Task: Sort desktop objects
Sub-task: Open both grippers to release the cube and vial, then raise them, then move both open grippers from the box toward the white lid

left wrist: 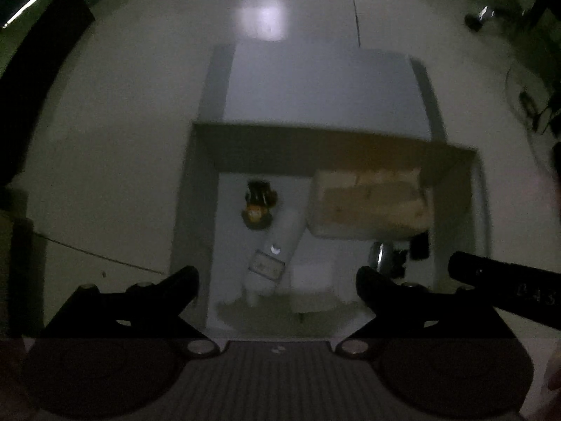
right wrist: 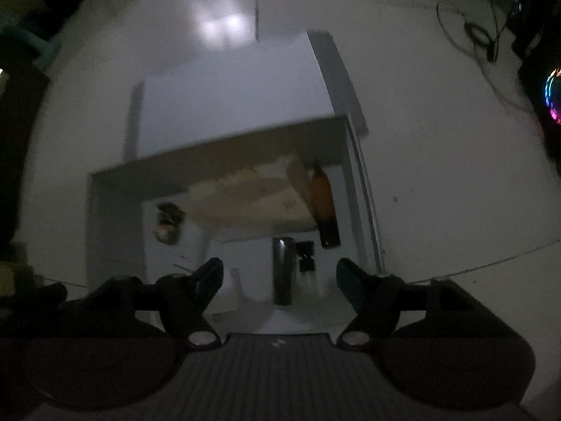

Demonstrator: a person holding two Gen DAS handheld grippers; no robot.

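Both views are dim and look down on a small white desk [left wrist: 315, 80]. A tan box-like container [left wrist: 371, 203] sits at the right. A small yellow and black toy figure [left wrist: 258, 205] stands left of it. A white tube with a label [left wrist: 270, 263] lies near the front. A shiny metal cylinder [left wrist: 380, 258] and a black item [left wrist: 419, 245] lie below the box. My left gripper [left wrist: 277, 280] is open and empty above the desk's front. My right gripper [right wrist: 280, 277] is open and empty above the metal cylinder [right wrist: 283, 270]. An orange and black marker [right wrist: 324, 207] lies right of the box [right wrist: 252, 193].
A brown shelf board [left wrist: 315, 144] crosses the desk behind the objects. The pale floor [left wrist: 105, 140] surrounds the desk. Cables [right wrist: 480, 35] and a glowing device [right wrist: 554, 94] are at the far right. The right gripper's dark body [left wrist: 508, 287] shows at the right edge.
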